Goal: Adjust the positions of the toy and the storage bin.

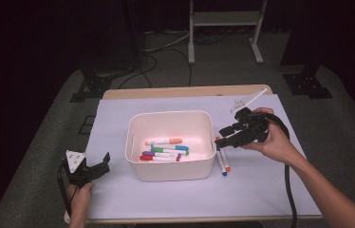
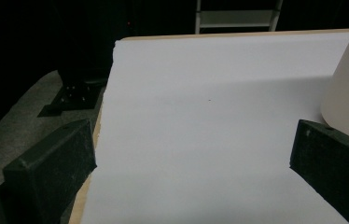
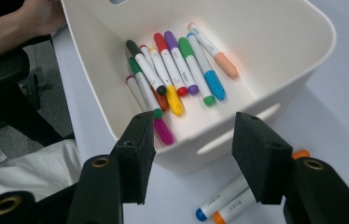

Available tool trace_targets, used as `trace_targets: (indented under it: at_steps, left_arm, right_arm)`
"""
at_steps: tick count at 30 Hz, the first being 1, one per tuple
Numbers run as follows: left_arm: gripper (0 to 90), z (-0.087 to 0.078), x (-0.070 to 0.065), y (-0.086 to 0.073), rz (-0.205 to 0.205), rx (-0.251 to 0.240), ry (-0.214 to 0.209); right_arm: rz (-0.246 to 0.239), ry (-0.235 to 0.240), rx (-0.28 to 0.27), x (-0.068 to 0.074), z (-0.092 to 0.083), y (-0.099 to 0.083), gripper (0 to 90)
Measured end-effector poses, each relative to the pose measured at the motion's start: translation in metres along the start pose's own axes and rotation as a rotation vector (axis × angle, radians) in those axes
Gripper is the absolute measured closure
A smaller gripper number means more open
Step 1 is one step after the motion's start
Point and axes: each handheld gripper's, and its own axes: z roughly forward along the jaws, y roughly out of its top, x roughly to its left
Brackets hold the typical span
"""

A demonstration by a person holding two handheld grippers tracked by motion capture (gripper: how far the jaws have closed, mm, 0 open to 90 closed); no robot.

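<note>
Right gripper [image 1: 224, 135] jaws apart, empty, beside the tub's right wall.
You're between pickups: nearest, two loose markers [image 1: 222, 162] lie on the paper sheet toward its right edge; drop onto one lengthwise. Beyond, the smooth white plastic tub [image 1: 170, 175] holds round, glossy markers. Left gripper [image 1: 100, 163] idles open.

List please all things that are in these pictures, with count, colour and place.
White plastic bin: one, middle of the table.
Markers in the bin: about nine, white bodies with mixed colour caps, lying on its bottom.
Markers outside: two, blue cap and orange cap, on the sheet beside the bin's right wall.
White paper sheet: one, covers the table.
Wooden table: one, light brown edge.
Left gripper: black, open, left of the bin.
Right gripper: black, open, nothing between jaws, above the outside markers.
</note>
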Motion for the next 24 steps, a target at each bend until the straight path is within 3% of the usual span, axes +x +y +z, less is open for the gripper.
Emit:
trace_targets:
  at_steps: [9, 13, 18, 24]
  left_arm:
    - [0.0, 0.000, 0.000, 0.000, -0.001, -0.002, 0.002]
    - [0.0, 0.000, 0.000, 0.000, -0.001, -0.002, 0.002]
    - [0.0, 0.000, 0.000, 0.000, -0.002, -0.001, 0.002]
    - [0.0, 0.001, 0.001, 0.000, -0.004, 0.001, 0.003]
  right_arm:
    - [0.069, -0.041, -0.008, -0.022, 0.001, -0.034, 46.3]
    - [0.105, -0.066, 0.005, -0.034, 0.011, -0.049, 46.3]
    - [0.148, -0.062, 0.019, -0.044, 0.025, -0.064, 46.0]
    - [0.171, -0.077, 0.039, -0.052, 0.044, -0.074, 45.4]
